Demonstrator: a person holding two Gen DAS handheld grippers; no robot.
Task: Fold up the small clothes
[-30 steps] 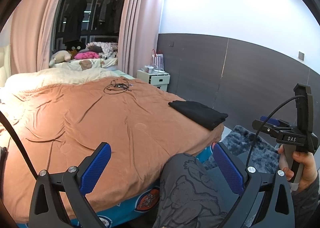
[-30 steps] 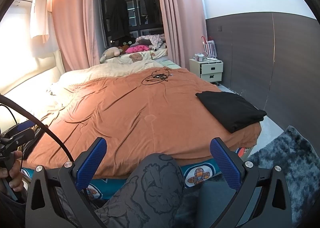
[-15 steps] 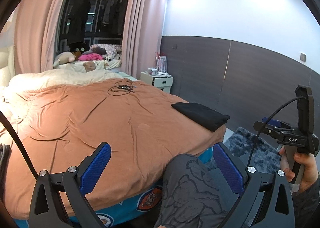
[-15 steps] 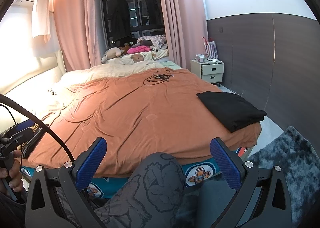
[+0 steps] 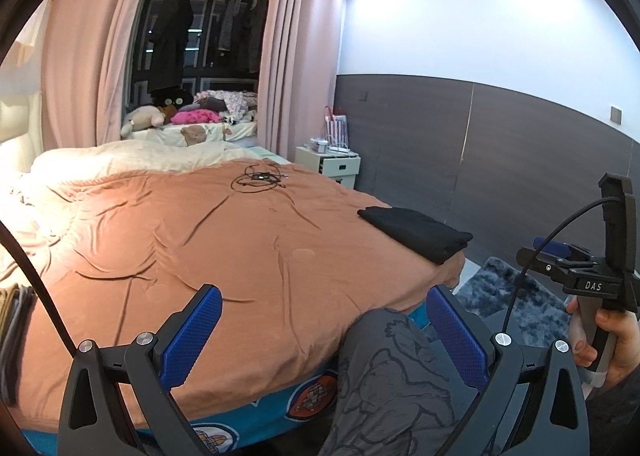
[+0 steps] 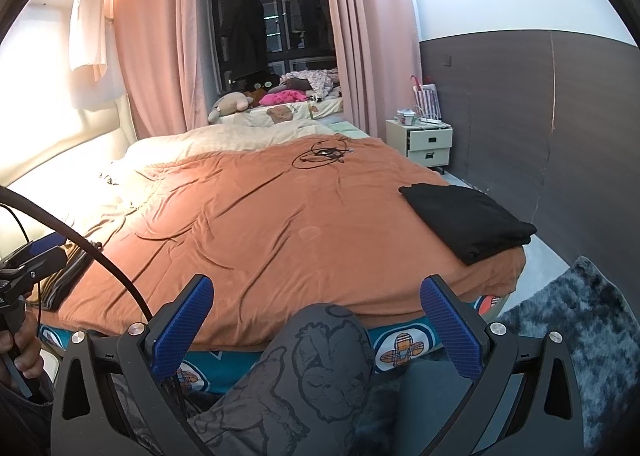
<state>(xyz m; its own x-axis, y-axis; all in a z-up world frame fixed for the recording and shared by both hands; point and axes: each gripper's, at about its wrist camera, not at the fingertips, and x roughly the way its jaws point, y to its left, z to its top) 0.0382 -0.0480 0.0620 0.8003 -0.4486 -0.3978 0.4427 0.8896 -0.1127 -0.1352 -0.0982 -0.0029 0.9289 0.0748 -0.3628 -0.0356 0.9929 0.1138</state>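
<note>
- the left hand-held gripper (image 5: 322,326) is held in the air at the foot of the bed, its two blue-padded fingers (image 5: 191,330) spread wide with nothing between them.
- the right hand-held gripper (image 6: 316,322) is held the same way, its blue fingers (image 6: 182,326) wide apart and gripping nothing.
- in the left wrist view, the person's right hand (image 5: 612,340) wraps the handle of the right gripper at the far right edge; a black cable curves up from it.
- in the right wrist view, the person's left hand (image 6: 22,344) shows at the lower left edge, holding the other handle, with a black cable arching across.
- a knee in grey printed trousers (image 6: 320,348) sits between and below the fingers in both views.
- the bed (image 6: 280,224) fills the middle, covered by a rumpled orange blanket with a blue patterned sheet showing along its near edge.
- a folded black garment (image 6: 468,220) lies on the blanket near the bed's right corner, well apart from both grippers.
- a small stack of folded striped cloth (image 6: 66,276) rests at the bed's left edge.
- a tangle of black cables (image 6: 322,154) lies on the far part of the blanket.
- a grey shaggy rug (image 6: 580,320) covers the floor to the right, and a white bedside cabinet (image 6: 424,142) stands by the dark wall panel.
</note>
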